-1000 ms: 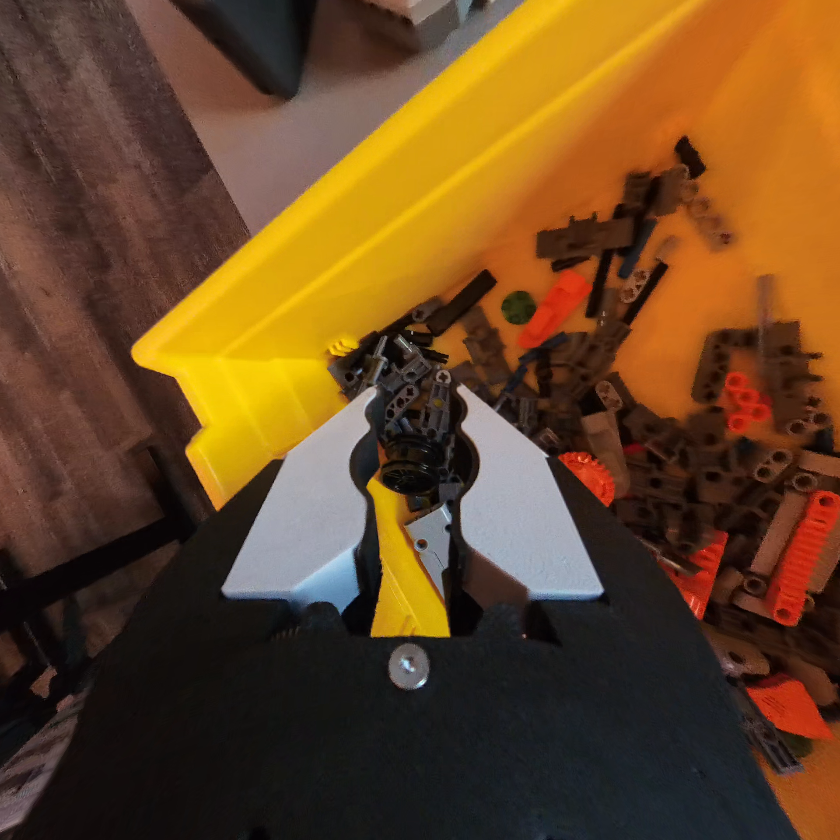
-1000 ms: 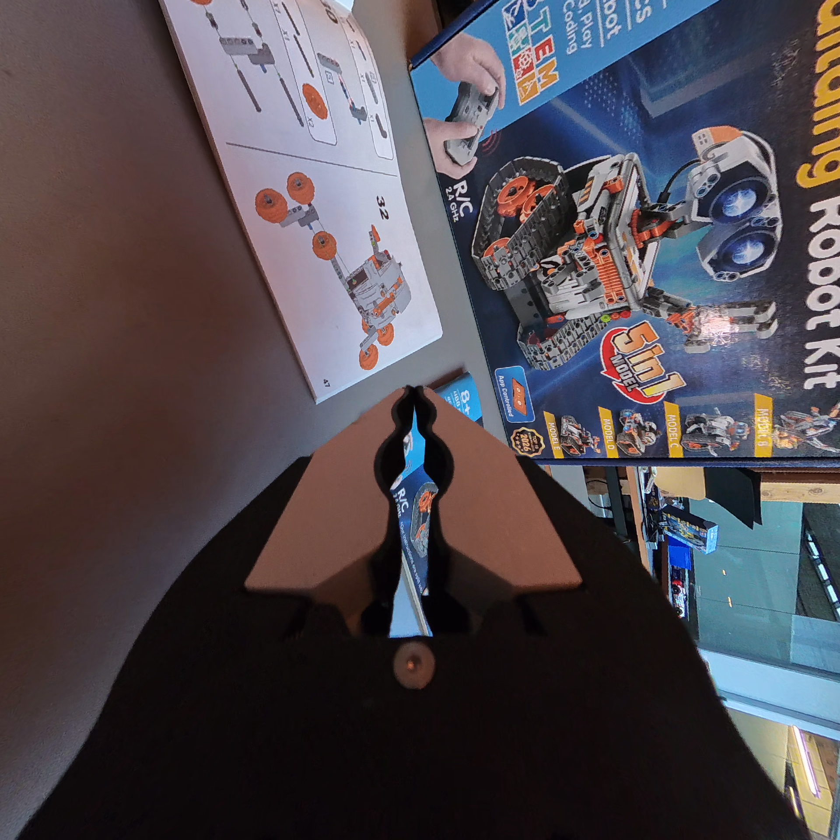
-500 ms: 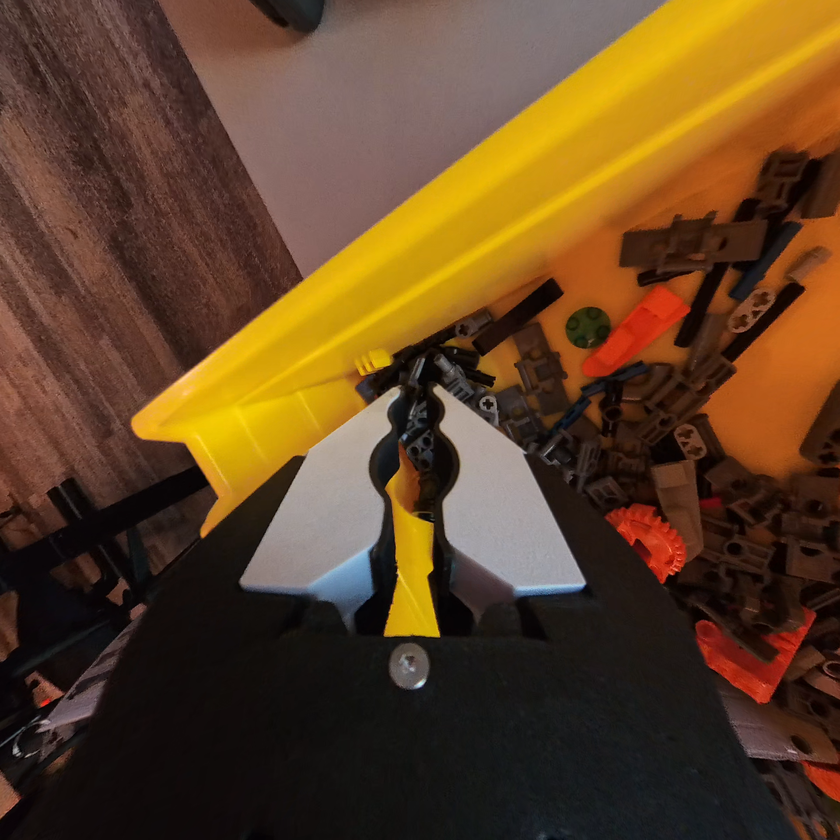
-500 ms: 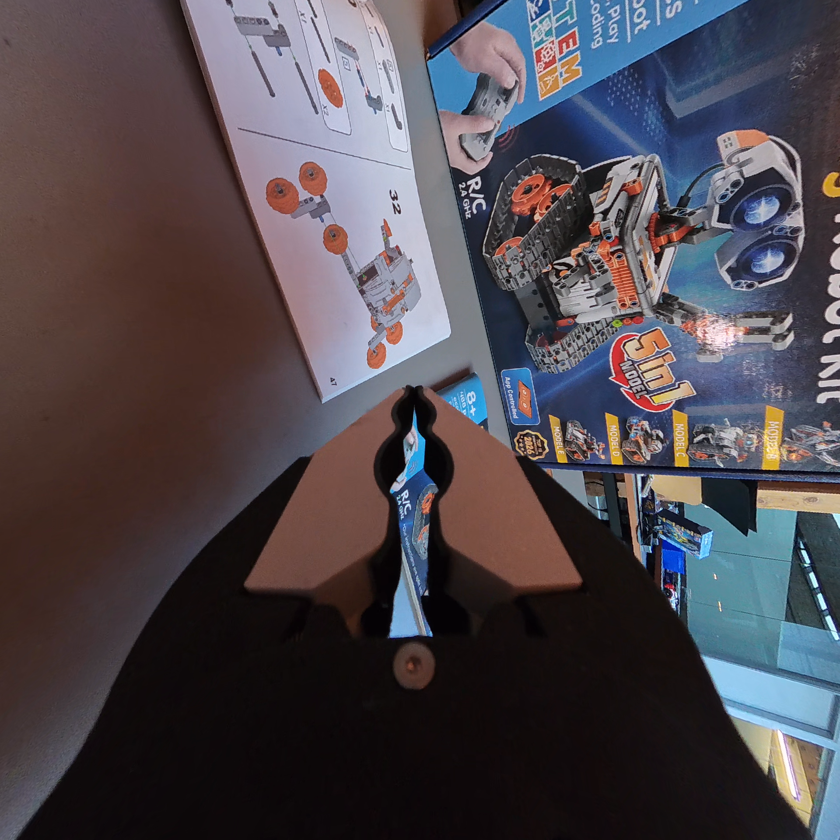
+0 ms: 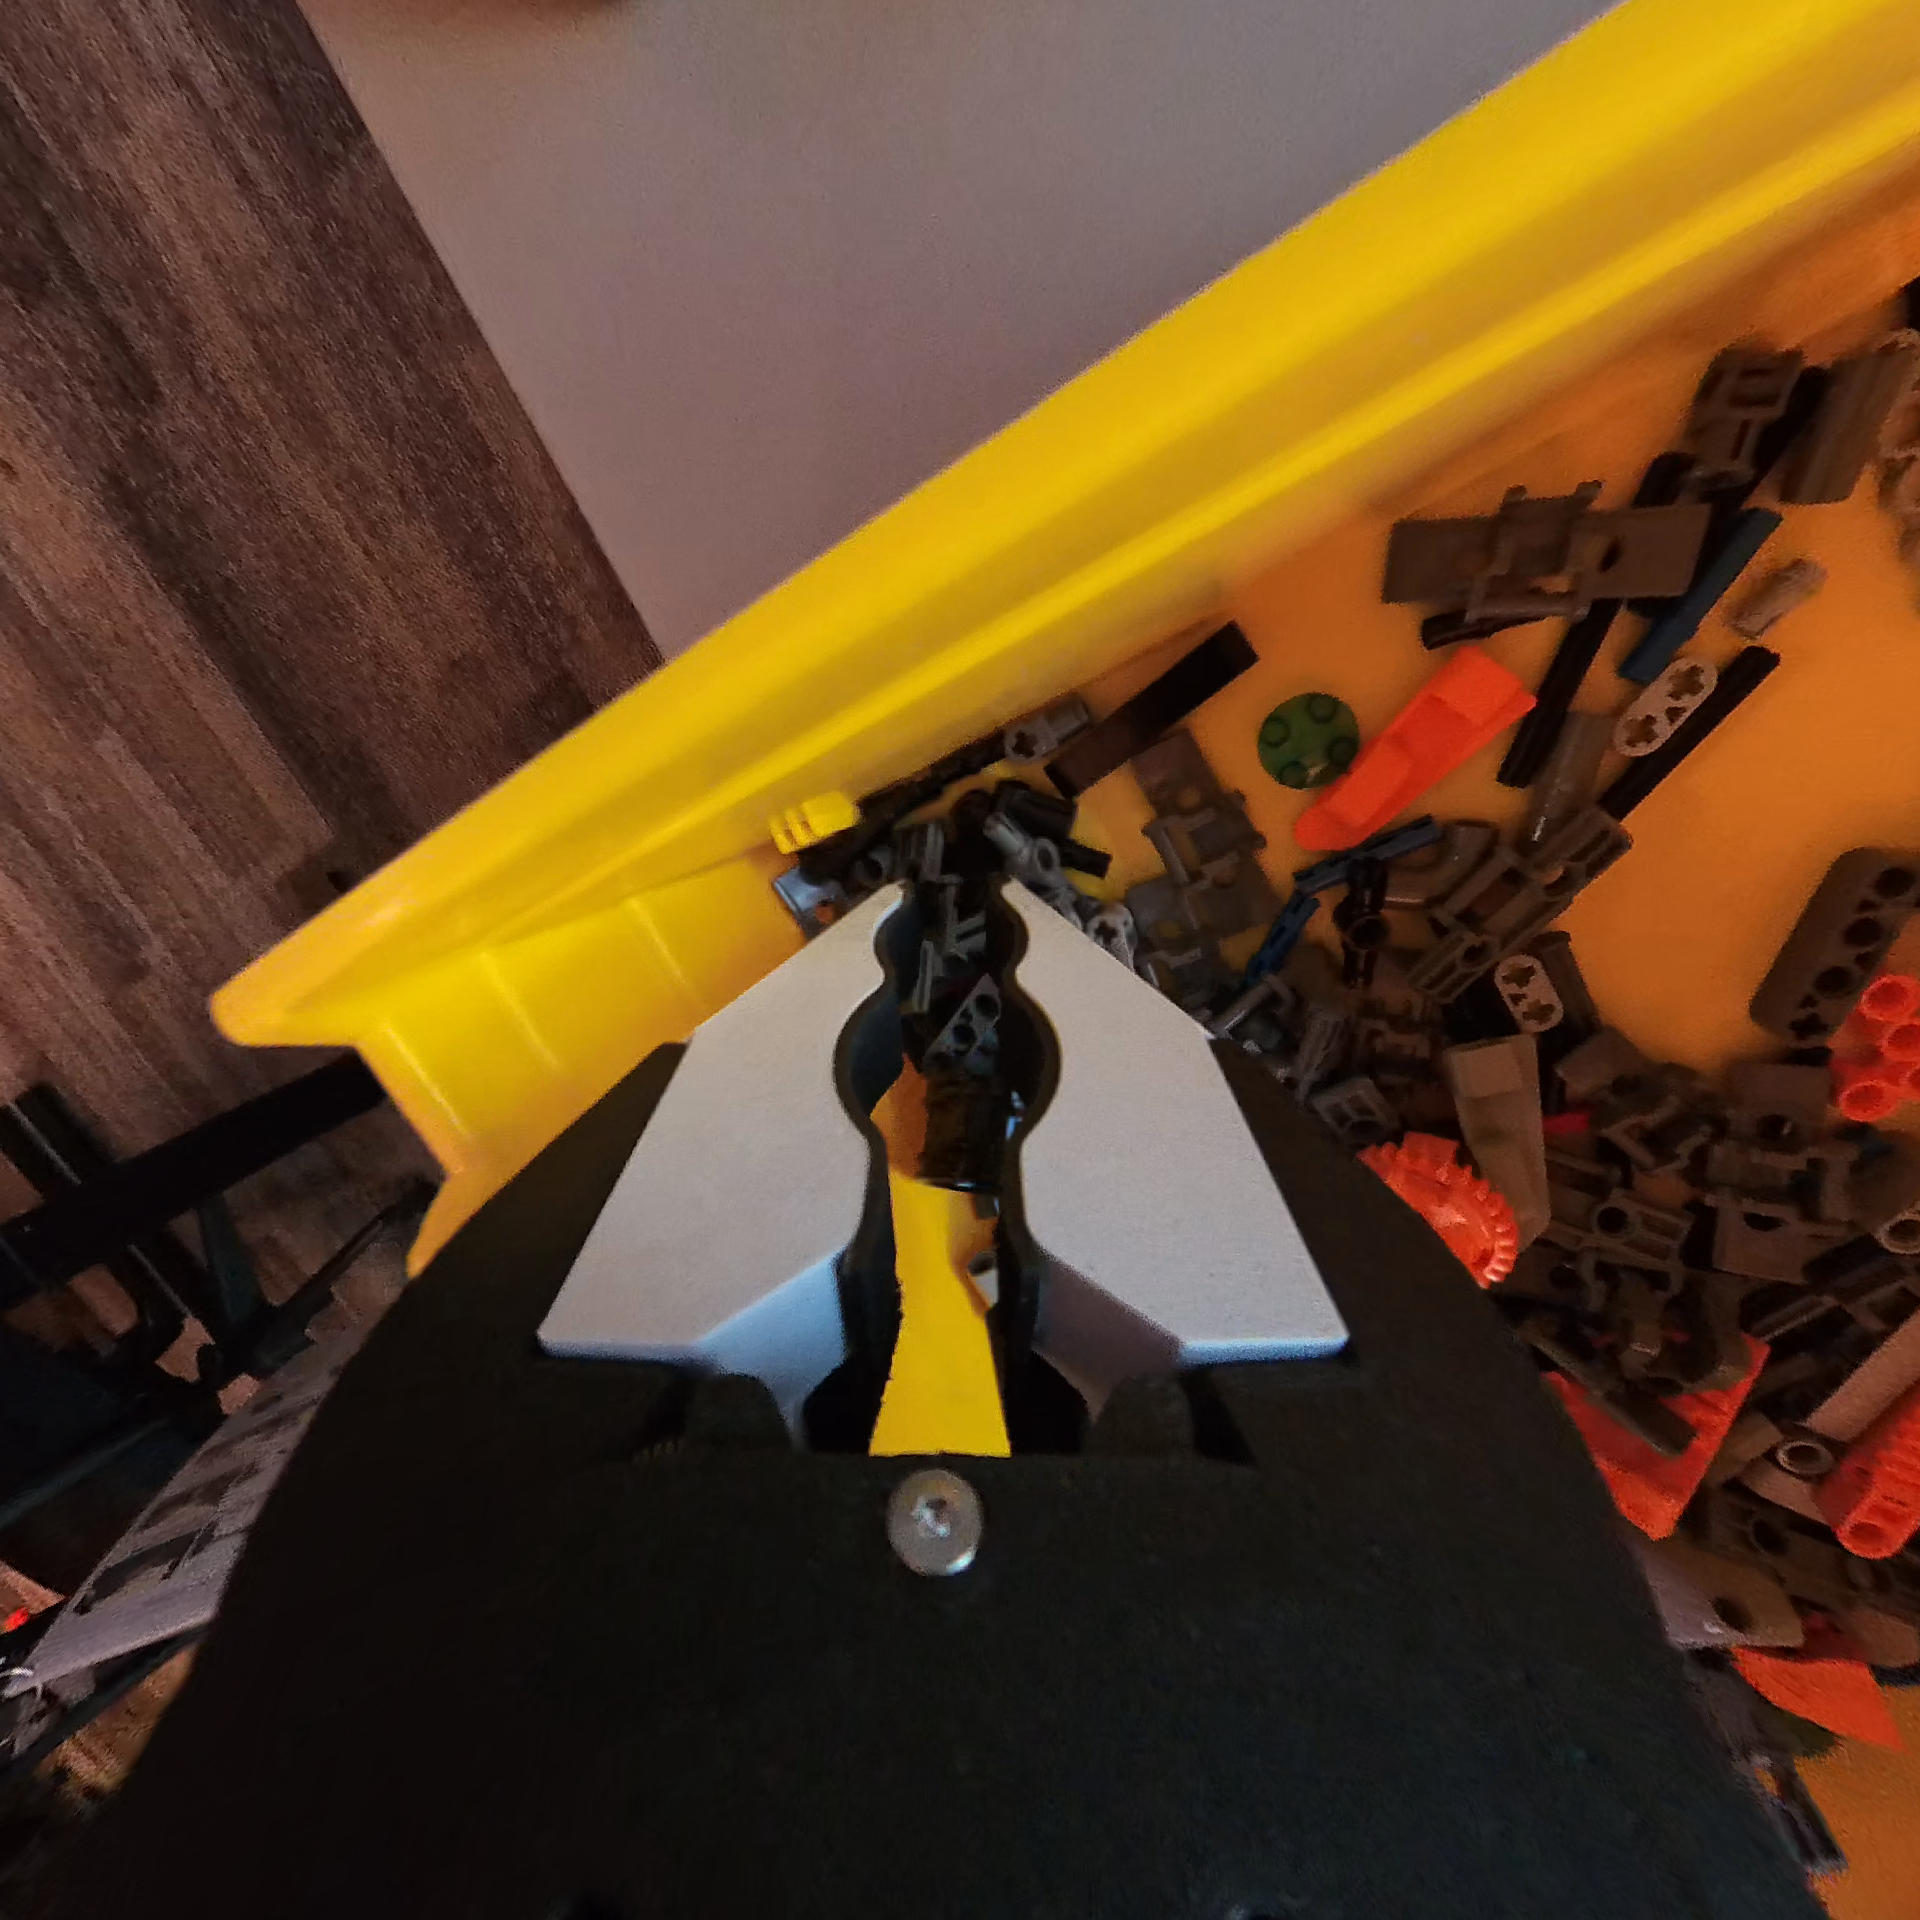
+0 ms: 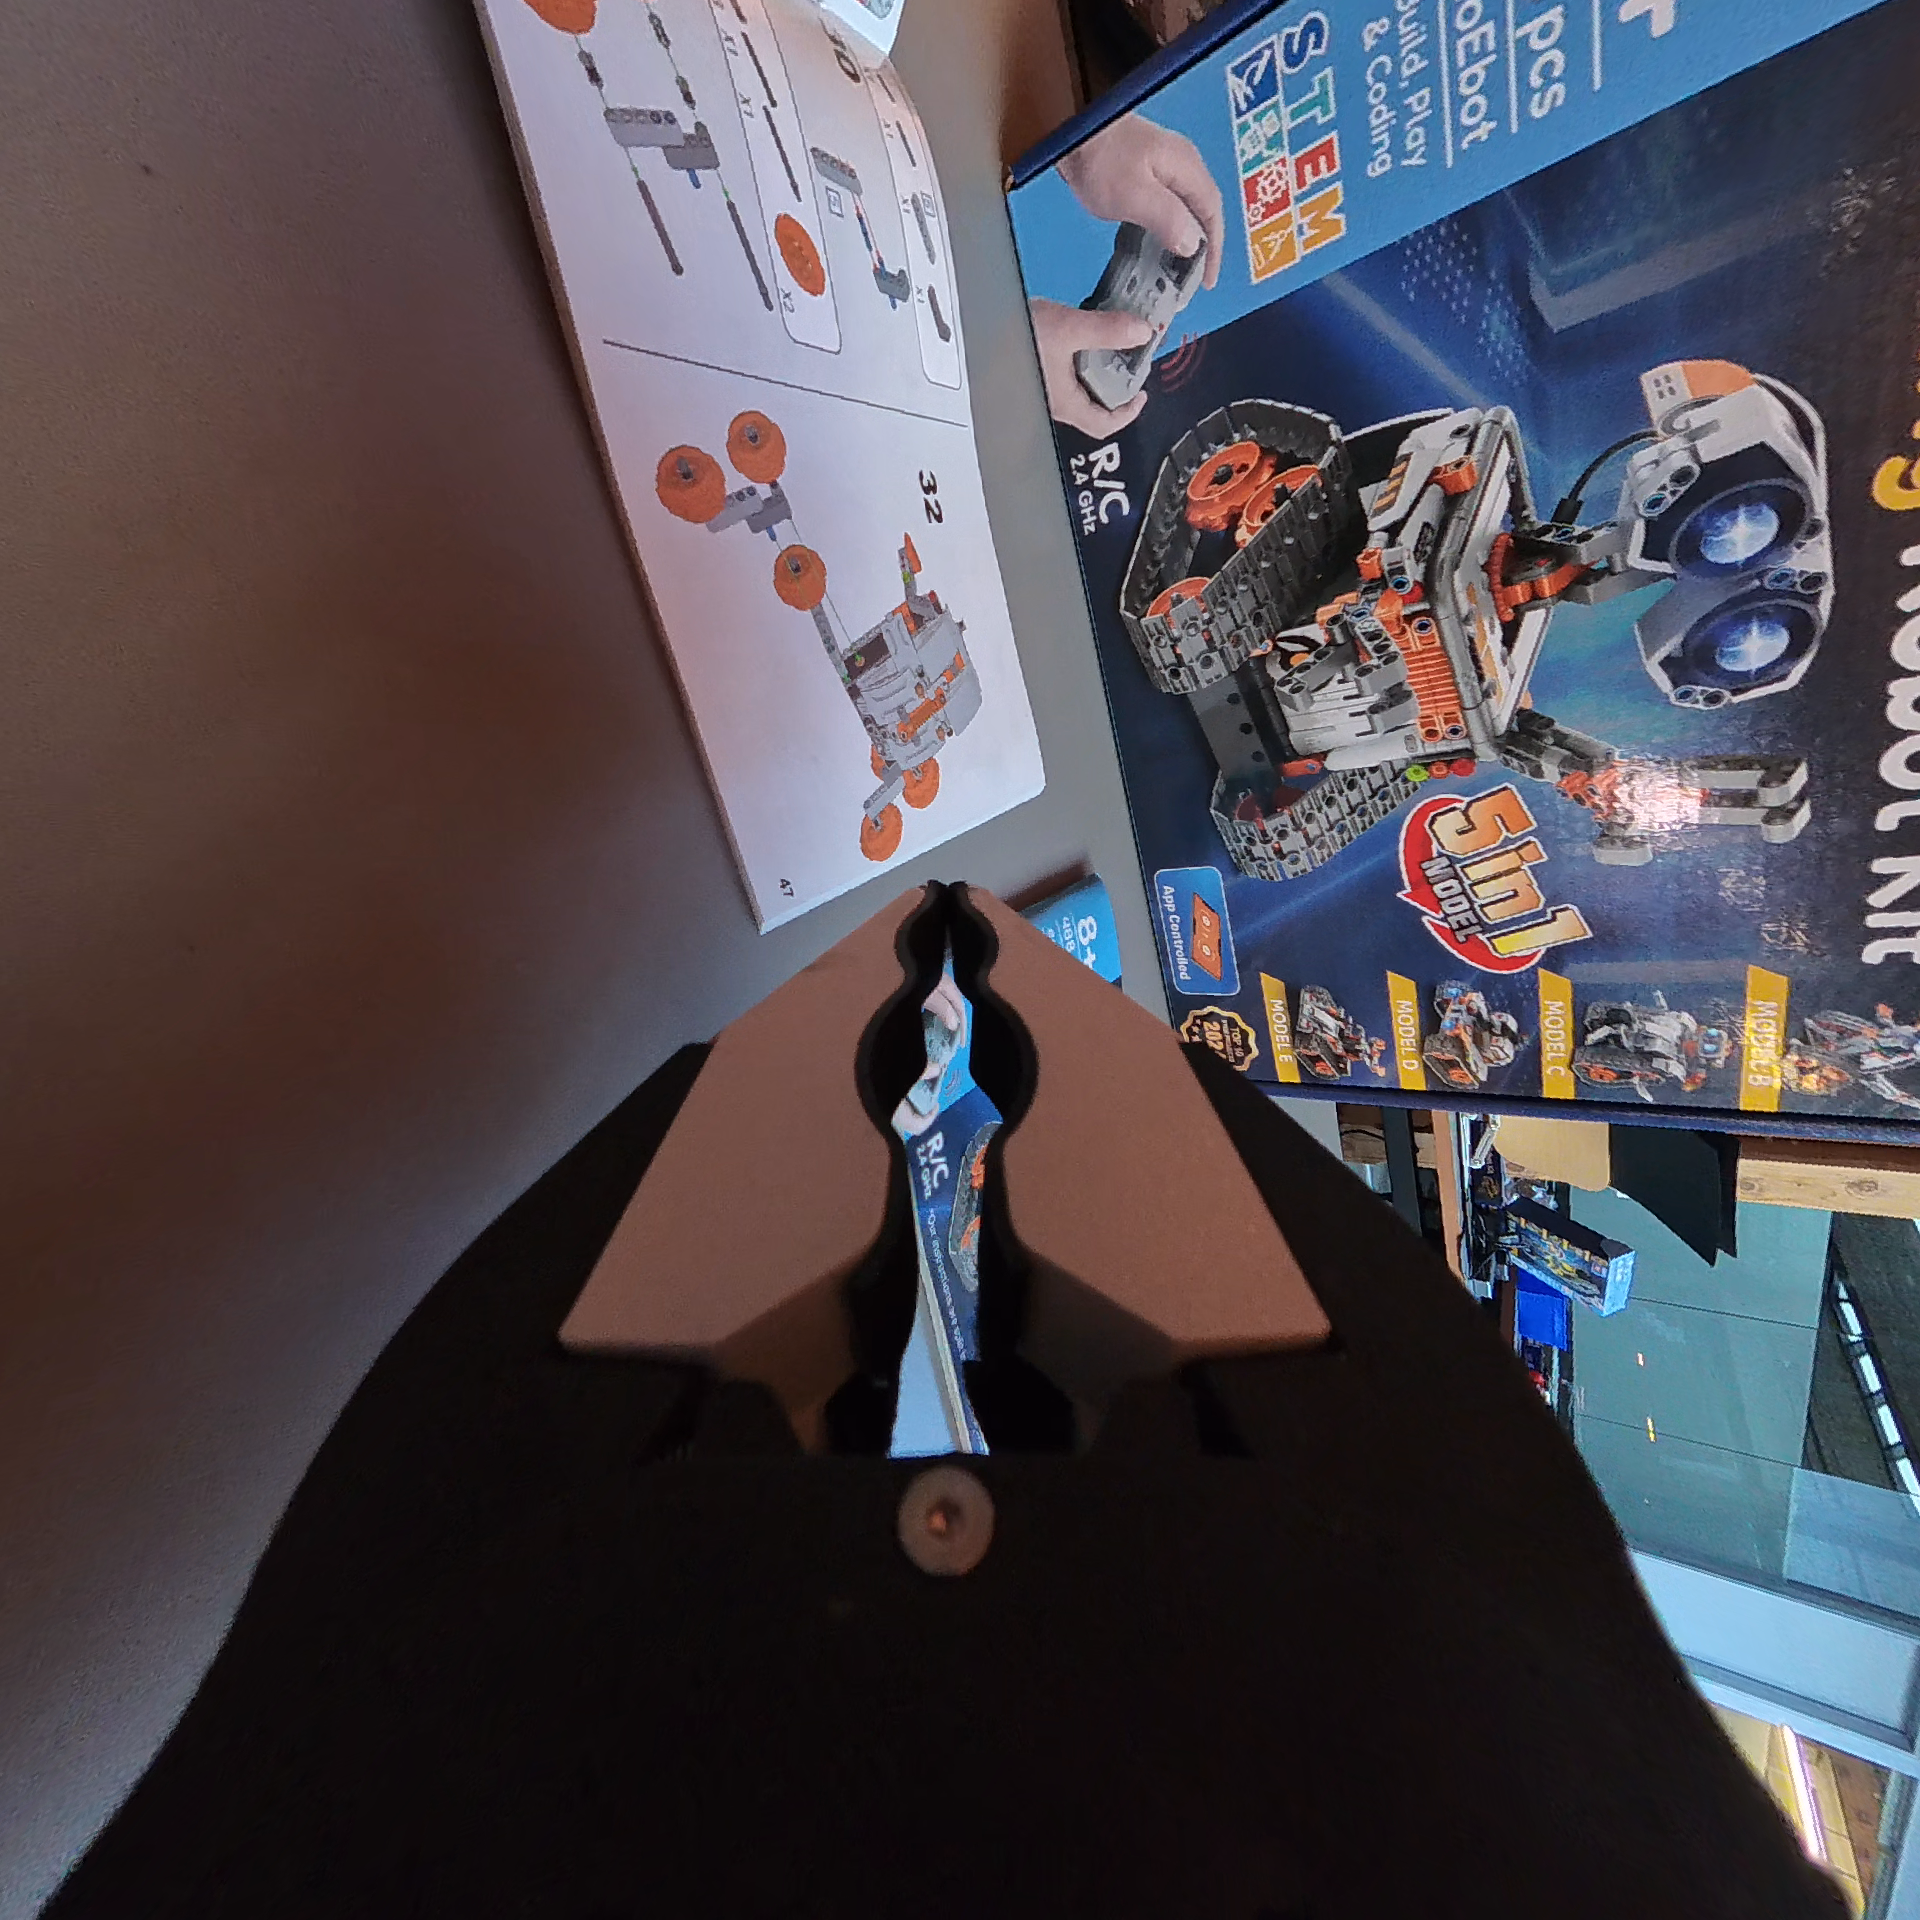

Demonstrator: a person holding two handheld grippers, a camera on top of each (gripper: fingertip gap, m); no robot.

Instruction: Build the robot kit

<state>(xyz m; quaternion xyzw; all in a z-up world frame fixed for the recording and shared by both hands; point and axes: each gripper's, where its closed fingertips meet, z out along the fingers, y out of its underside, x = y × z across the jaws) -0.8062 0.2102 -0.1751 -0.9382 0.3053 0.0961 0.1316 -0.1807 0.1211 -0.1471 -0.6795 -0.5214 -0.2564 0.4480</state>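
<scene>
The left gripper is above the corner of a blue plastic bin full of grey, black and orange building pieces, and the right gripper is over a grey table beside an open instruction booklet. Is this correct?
One detail is wrong: the plastic bin is yellow, not blue, as the left wrist view shows. The left gripper is above its corner, over grey, black and orange building pieces. The right gripper is over the grey table beside the open instruction booklet.

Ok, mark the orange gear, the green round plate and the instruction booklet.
orange gear (image 5: 1449, 1205): left wrist view, on its toothed face.
green round plate (image 5: 1307, 736): left wrist view, on its studded top.
instruction booklet (image 6: 831, 582): right wrist view, on the open white page.
</scene>
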